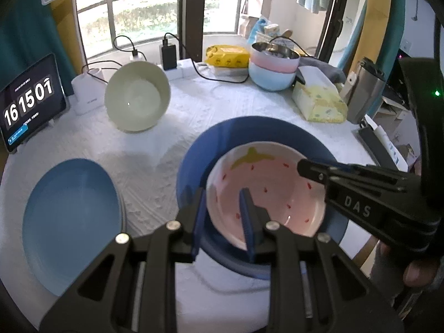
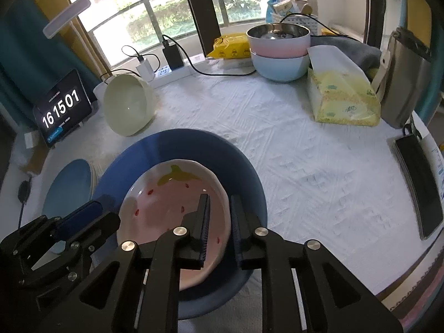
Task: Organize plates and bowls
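A pink strawberry-pattern bowl sits inside a dark blue plate on the white tablecloth. My left gripper straddles the bowl's left rim, one finger inside and one outside, with a gap still visible. My right gripper straddles the bowl's right rim the same way; in the left wrist view it reaches in from the right. A light blue plate lies at the left. A pale green bowl stands tilted at the back left.
Stacked pink and light blue bowls stand at the back, a steel bowl on top. A tissue pack, a tablet clock, chargers with cables, a metal flask and a black phone ring the table.
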A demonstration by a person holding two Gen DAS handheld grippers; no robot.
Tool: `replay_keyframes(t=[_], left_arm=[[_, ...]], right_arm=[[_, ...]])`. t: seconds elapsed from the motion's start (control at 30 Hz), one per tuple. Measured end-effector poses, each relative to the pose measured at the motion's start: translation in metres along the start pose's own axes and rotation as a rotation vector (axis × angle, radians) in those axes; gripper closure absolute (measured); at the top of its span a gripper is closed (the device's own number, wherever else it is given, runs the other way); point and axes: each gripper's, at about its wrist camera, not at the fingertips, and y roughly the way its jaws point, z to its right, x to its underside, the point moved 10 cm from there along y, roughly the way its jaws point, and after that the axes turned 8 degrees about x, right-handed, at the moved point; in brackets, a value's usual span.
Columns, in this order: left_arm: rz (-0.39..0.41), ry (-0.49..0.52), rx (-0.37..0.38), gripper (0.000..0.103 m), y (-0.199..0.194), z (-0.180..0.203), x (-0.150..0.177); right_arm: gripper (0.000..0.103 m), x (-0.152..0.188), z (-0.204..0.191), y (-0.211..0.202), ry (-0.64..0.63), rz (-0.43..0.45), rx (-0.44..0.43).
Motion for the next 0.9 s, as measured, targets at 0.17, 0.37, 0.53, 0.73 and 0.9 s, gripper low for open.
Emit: replay_keyframes(t=[0.17, 0.37, 0.53, 0.73, 0.9], left_arm=[[0.001, -0.002, 0.003, 0.077, 0.0, 0.0, 0.0], [0.011, -0.011, 0.008, 0.077, -0.003, -0.001, -0.003], [0.016, -0.019, 0.009, 0.077, -0.004, -0.005, -0.005], [0.022, -0.023, 0.013, 0.076, -0.006, -0.009, -0.007], [0.031, -0.032, 0.013, 0.076, -0.009, -0.013, -0.01]], right_arm=[[0.087, -0.001, -0.001, -0.002, 0.001, 0.005, 0.0], [0.086, -0.007, 0.0, -0.004, -0.005, 0.024, 0.009], [0.086, -0.009, -0.002, -0.006, -0.01, 0.027, 0.009], [0.086, -0.011, -0.005, -0.008, -0.013, 0.029, 0.009], [0.086, -0.014, -0.009, -0.009, -0.019, 0.029, 0.011]])
